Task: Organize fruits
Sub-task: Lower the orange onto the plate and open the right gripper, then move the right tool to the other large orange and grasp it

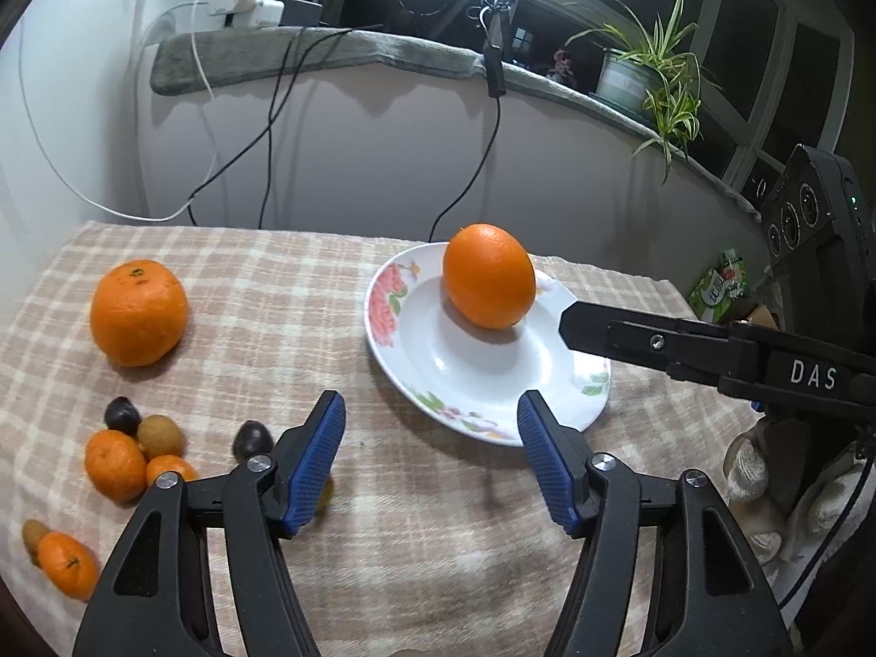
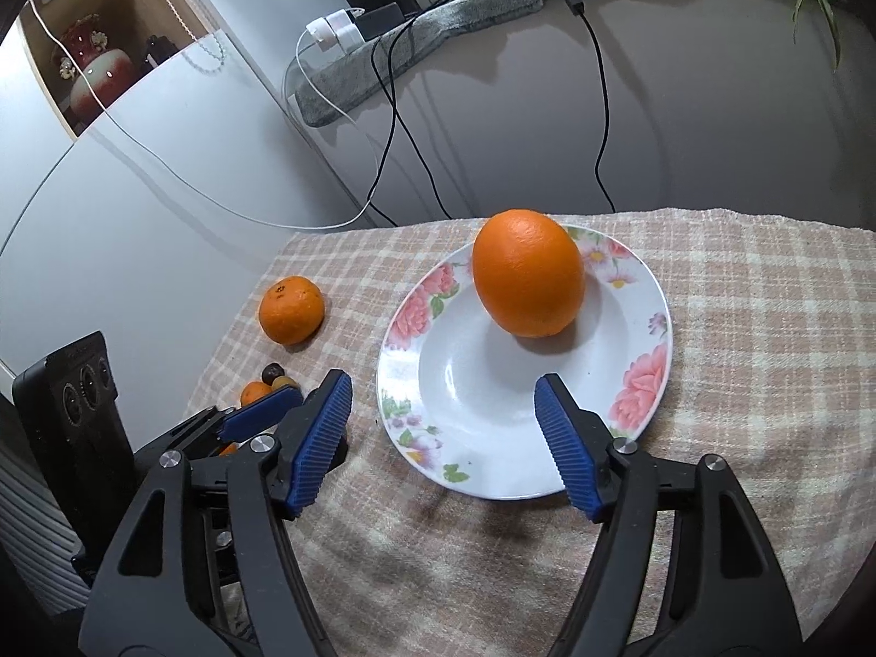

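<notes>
one large orange (image 2: 526, 272) is seen resting on the floral plate (image 2: 646, 383); a second large orange (image 1: 138, 311) and the small fruits (image 1: 134, 451) lie loose on the checked cloth (image 1: 284, 295). both the left gripper (image 1: 431, 460) and right gripper (image 2: 442, 441) are held wide and empty. a placement is judged complete; a reach toward the loose fruit is called for next.

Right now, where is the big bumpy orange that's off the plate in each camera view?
Left wrist view: the bumpy orange sits far left on the checked cloth, left of the plate.
Right wrist view: the same orange lies left of centre, again left of the plate.
Shared landmark: the smooth orange on the flowered plate.
</notes>
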Demonstrator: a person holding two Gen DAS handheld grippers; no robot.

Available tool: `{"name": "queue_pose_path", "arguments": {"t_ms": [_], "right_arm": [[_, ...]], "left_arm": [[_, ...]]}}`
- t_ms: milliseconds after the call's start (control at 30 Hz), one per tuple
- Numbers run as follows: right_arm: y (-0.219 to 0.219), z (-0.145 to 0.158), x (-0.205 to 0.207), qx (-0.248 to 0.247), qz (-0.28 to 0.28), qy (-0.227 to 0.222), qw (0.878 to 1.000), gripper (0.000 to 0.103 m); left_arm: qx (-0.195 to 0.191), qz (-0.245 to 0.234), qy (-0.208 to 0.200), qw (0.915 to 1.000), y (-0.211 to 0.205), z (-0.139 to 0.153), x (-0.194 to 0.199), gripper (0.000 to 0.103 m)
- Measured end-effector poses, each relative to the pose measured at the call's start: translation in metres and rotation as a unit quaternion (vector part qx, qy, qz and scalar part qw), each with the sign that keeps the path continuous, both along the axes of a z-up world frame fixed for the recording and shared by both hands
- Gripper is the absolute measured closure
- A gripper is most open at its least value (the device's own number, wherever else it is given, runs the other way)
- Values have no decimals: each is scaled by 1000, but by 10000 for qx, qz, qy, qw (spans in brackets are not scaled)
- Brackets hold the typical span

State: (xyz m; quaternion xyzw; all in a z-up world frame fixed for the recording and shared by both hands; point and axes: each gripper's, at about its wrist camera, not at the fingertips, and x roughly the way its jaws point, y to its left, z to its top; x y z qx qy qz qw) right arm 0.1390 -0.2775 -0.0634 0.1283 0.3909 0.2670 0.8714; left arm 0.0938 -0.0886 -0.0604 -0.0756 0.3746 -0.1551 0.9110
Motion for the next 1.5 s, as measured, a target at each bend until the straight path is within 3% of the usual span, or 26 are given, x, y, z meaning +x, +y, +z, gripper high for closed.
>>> {"name": "queue_pose_path", "arguments": {"t_ms": [467, 833, 1500], "right_arm": [[23, 8, -1, -420, -34, -397, 9983, 16], [67, 13, 8, -801, 435, -427, 9949, 16], [141, 3, 50, -592, 1084, -50, 9923, 16]], "left_arm": [[69, 447, 129, 9989, 50, -3, -4, 28], [111, 931, 133, 9955, 104, -3, 4, 28], [12, 1125, 287, 9932, 150, -16, 35, 28]]}}
